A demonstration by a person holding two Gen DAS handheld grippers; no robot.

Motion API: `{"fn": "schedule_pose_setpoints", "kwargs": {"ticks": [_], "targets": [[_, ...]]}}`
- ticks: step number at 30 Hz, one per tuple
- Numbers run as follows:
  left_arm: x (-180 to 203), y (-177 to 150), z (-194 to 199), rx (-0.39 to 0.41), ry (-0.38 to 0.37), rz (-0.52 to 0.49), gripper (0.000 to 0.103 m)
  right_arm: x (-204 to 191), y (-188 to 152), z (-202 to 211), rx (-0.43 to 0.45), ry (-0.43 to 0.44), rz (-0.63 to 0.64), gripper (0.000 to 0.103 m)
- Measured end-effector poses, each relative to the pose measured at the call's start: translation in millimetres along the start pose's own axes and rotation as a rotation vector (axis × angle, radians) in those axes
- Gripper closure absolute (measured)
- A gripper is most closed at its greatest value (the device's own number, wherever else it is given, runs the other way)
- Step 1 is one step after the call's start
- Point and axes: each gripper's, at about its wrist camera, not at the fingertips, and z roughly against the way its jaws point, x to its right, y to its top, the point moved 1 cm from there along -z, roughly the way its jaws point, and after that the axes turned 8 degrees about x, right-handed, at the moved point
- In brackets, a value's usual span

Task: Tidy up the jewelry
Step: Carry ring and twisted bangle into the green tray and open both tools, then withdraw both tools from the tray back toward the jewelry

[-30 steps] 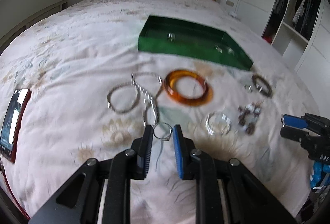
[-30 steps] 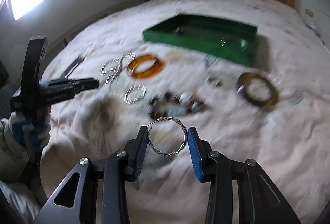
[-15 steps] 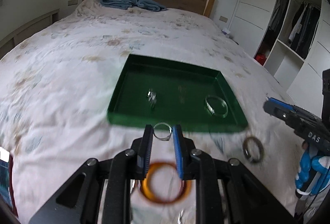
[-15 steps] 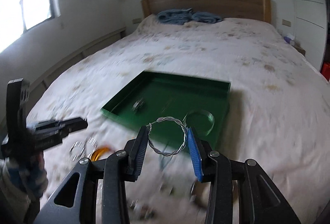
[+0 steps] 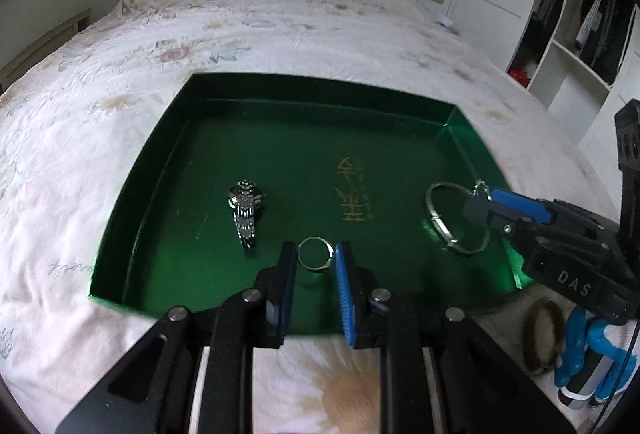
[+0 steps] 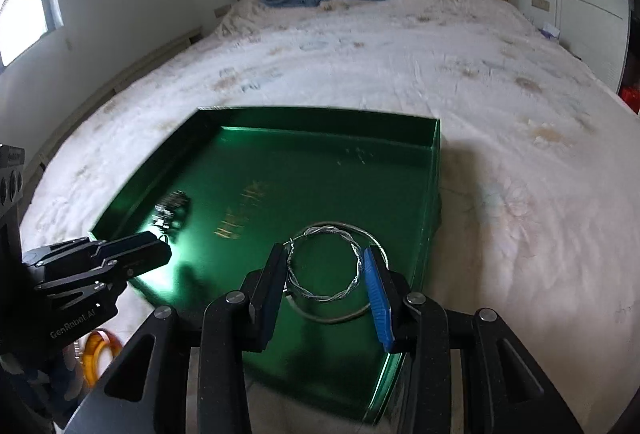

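Left tongs point(image 5: 316, 261) pinch a small ring point(image 5: 315, 253) over the green tray point(image 5: 168, 170); right tongs point(image 6: 326, 266), marked "DAS", clasp a twisted wire bangle point(image 6: 325, 263) at three o'clock.

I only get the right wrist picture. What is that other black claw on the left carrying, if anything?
Observer: The left gripper pinches a small silver ring between its pads, above the near part of the green tray.
Operator: And the blurry sparkly lump in the tray?
Observer: That is a silver wristwatch, lying on the tray floor to the left of the gold lettering.
Operator: Is any jewelry outside the tray that I can't see?
Observer: A dark bangle lies on the bedspread, just past the tray's near right corner.
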Motion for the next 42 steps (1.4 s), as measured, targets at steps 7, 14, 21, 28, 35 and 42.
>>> {"fn": "schedule_pose_setpoints", "kwargs": {"ticks": [7, 14, 21, 28, 35, 42], "targets": [[4, -1, -14, -0.002, 0.025, -0.036, 0.084, -4, -1, -19, -0.032, -0.013, 0.058, 0.064], [7, -2, -13, 0.005, 0.041, -0.053, 0.083, -8, -3, -20, -0.043, -0.018, 0.083, 0.06], [5, 5, 18, 0.054, 0.045, -0.016, 0.078, -7, 3, 13, 0.018, -0.019, 0.05, 0.054], [4, 7, 75, 0.136, 0.053, 0.007, 0.075, -11, 2, 67, 0.092, -0.016, 0.014, 0.052], [4, -9, 135, 0.173, 0.042, 0.016, 0.075, -25, -14, 127, 0.146, 0.008, 0.006, 0.052], [7, -29, 183, 0.197, 0.052, -0.001, 0.074, -37, -35, 185, 0.193, 0.022, 0.02, 0.052]]}}
